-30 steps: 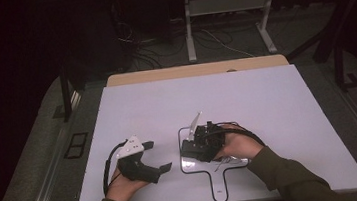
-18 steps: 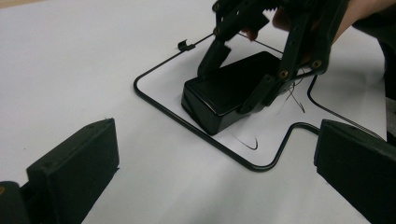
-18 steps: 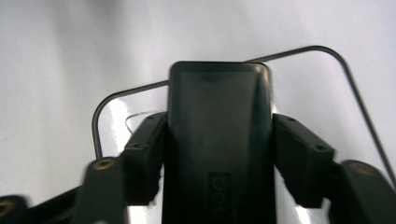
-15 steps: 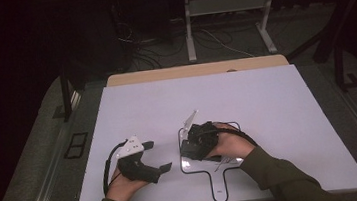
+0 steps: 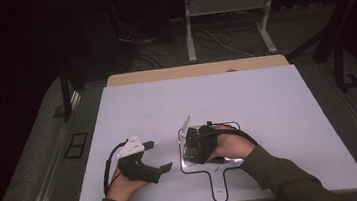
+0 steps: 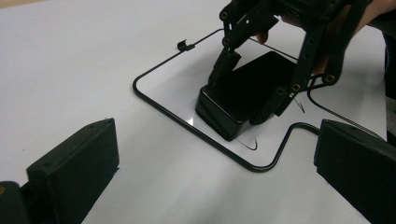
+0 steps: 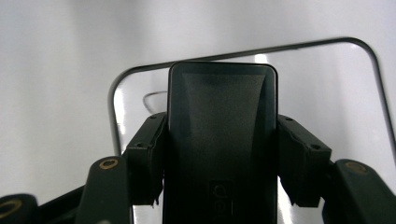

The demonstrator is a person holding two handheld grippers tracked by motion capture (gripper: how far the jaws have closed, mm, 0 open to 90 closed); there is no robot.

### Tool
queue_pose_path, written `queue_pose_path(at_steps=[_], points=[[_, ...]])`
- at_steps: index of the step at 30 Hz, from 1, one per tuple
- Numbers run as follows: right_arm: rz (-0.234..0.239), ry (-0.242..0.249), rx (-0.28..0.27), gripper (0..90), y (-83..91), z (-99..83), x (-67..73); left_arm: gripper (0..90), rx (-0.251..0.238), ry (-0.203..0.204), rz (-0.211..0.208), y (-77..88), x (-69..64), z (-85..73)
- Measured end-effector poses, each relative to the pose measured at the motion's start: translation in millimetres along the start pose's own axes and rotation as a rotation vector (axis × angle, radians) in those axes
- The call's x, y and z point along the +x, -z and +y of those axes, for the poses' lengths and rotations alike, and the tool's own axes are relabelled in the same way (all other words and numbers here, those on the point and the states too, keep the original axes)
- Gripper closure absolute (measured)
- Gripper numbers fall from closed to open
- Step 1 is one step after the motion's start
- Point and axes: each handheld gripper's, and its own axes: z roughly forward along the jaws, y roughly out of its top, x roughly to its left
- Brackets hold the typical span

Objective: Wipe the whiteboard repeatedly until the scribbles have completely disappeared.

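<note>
A black, flat, rectangular device (image 7: 222, 107) lies between the jaws of my right gripper (image 7: 222, 154), whose pads press on its two long sides. In the left gripper view the device (image 6: 224, 116) is tilted, its near end resting on a white paddle-shaped tray (image 6: 168, 88) with a black outline, and the right gripper (image 6: 245, 88) comes down on it from above. From the high view, the right gripper (image 5: 191, 149) is over the tray (image 5: 224, 168). My left gripper (image 5: 158, 156) rests on the table to the tray's left, its jaws wide apart with nothing between them (image 6: 217, 177).
The tray's handle (image 5: 219, 186) points toward the table's near edge. A small black clip (image 6: 185, 45) sits on the tray's far rim. The white tabletop (image 5: 267, 101) stretches behind and to the right. Beyond it are cables and a metal stand (image 5: 227, 5) on the floor.
The right hand has shifted slightly left and nearer over the tray, still gripping the black device. The left gripper has stayed where it was.
</note>
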Motion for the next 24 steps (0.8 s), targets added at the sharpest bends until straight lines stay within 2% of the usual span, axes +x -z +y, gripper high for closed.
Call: queue_pose_path(at_steps=[3, 4, 6, 7, 9, 10, 11, 13, 15, 17, 19, 22, 23, 24], points=[[0.066, 0.069, 0.006, 39.1, 0.0, 2.7, 13.3, 0.0, -0.001, 0.002, 0.0, 0.2, 0.6, -0.2], [0.071, 0.097, 0.014, 39.1, 0.6, 4.0, 19.1, 0.0, 0.001, 0.001, 0.0, 0.0, 0.6, -0.1], [0.059, 0.081, 0.024, 39.1, 0.7, 4.8, 18.4, 0.0, 0.0, 0.0, -0.001, -0.3, -0.2, 0.1], [0.044, 0.046, 0.028, 39.1, 1.1, 4.2, 15.0, 0.0, 0.001, 0.001, -0.001, -0.3, -0.8, 0.2], [-0.019, 0.026, 0.051, 39.1, 2.6, 1.8, 3.7, 0.0, 0.002, -0.001, -0.002, -0.3, -1.3, 0.1], [-0.032, 0.021, 0.054, 39.1, 2.7, 0.1, -1.6, 0.0, 0.002, -0.001, -0.001, -0.4, -0.9, 0.0], [-0.028, 0.018, 0.05, 39.2, 2.7, -1.3, -4.2, 0.0, 0.001, 0.001, -0.002, -0.4, -0.5, 0.0], [-0.023, 0.032, 0.054, 39.1, 3.0, -1.1, -0.5, 0.0, -0.001, 0.002, -0.001, -0.3, -0.1, 0.1], [0.026, 0.08, 0.048, 39.1, 2.3, 1.5, 10.3, 0.0, 0.002, 0.002, -0.002, -0.6, 0.3, 0.0], [0.05, 0.12, 0.045, 39.1, 1.5, 5.3, 21.2, 0.0, 0.001, 0.002, -0.001, -0.8, -0.4, 0.0], [0.052, 0.103, 0.045, 39.1, 1.2, 5.9, 18.6, 0.0, 0.003, -0.005, 0.0, -0.2, -0.6, 0.3], [-0.006, 0.034, 0.038, 39.1, 1.6, 2.6, 4.1, 0.0, 0.002, 0.0, 0.0, -0.2, -0.8, 0.1], [-0.029, 0.024, 0.036, 39.1, 1.4, 1.1, -0.9, 0.0, -0.002, 0.002, 0.0, -0.5, -0.8, 0.0], [-0.032, 0.018, 0.036, 39.1, 1.2, 0.3, -3.3, 0.0, 0.0, 0.003, -0.001, -0.6, -0.6, 0.1]])
